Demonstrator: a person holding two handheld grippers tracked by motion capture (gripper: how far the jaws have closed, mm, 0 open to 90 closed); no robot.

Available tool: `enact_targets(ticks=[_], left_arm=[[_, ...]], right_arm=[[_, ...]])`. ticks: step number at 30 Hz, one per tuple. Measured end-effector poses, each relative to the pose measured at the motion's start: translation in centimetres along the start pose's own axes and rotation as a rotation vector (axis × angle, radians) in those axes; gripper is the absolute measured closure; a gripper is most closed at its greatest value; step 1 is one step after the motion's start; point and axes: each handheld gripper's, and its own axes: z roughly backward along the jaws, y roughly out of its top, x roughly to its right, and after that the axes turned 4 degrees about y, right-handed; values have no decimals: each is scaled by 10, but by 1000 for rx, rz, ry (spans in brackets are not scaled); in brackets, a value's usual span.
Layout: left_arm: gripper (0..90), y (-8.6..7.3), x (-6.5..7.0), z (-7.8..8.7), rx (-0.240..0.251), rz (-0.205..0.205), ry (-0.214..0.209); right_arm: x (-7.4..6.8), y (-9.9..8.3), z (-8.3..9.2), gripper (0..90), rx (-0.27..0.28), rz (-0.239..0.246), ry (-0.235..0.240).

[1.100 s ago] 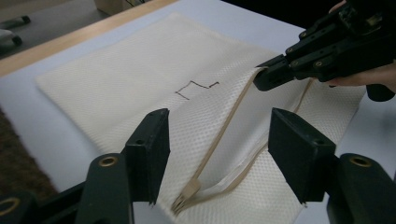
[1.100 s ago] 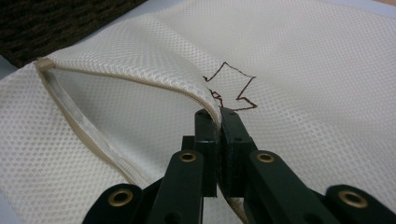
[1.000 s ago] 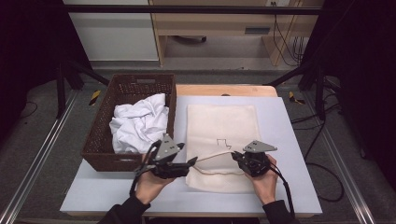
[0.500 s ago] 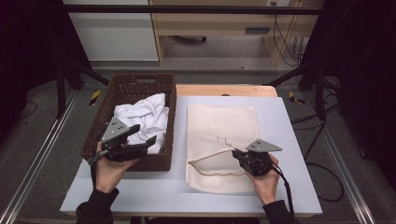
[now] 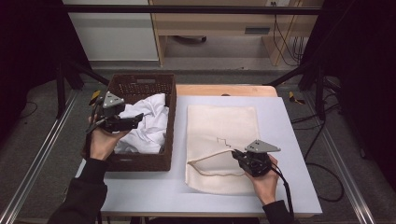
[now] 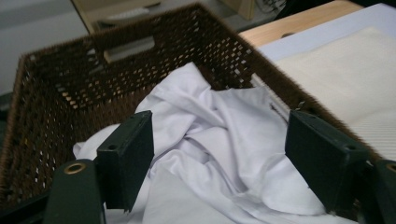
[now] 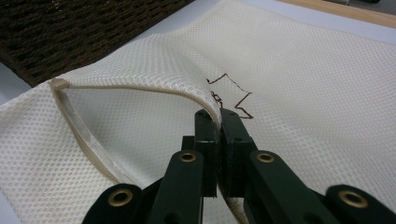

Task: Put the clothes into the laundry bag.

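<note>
A cream mesh bag (image 5: 222,126) lies flat on the white table, its mouth toward me. My right gripper (image 5: 235,154) is shut on the upper lip of that mouth (image 7: 205,100) and lifts it, so the bag gapes a little. A dark zigzag mark (image 7: 231,91) sits just past the jaws. A crumpled white cloth (image 5: 147,126) fills the brown wicker basket (image 5: 140,84) to the left. My left gripper (image 5: 137,120) hovers over the basket's left side, pointing right. Its jaws have just been opening and stand wide above the cloth (image 6: 224,121), with nothing between them (image 6: 224,163).
The basket wall (image 6: 56,84) has a handle slot at its far end. The white board (image 5: 289,154) rests on a wooden tabletop (image 5: 224,89). Metal rails run along both sides of the table, and cables lie on the floor at right.
My left hand has left the bag's mouth and swung left and back over the basket, jaws spreading. The right gripper has stayed put, still holding the bag's lip.
</note>
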Motion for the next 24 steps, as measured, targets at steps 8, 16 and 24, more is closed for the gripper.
enact_targets(ticks=[8, 16, 24], left_arm=[[207, -21, -8, -39, -114, -12, -20], [146, -32, -2, -53, -216, -42, -47], [47, -38, 6, -71, -357, -87, -18]], right_arm=[[1, -1, -1, 875, -10, -1, 5], [2, -2, -4, 873, -22, 2, 3], [2, -3, -4, 870, -36, -2, 4]])
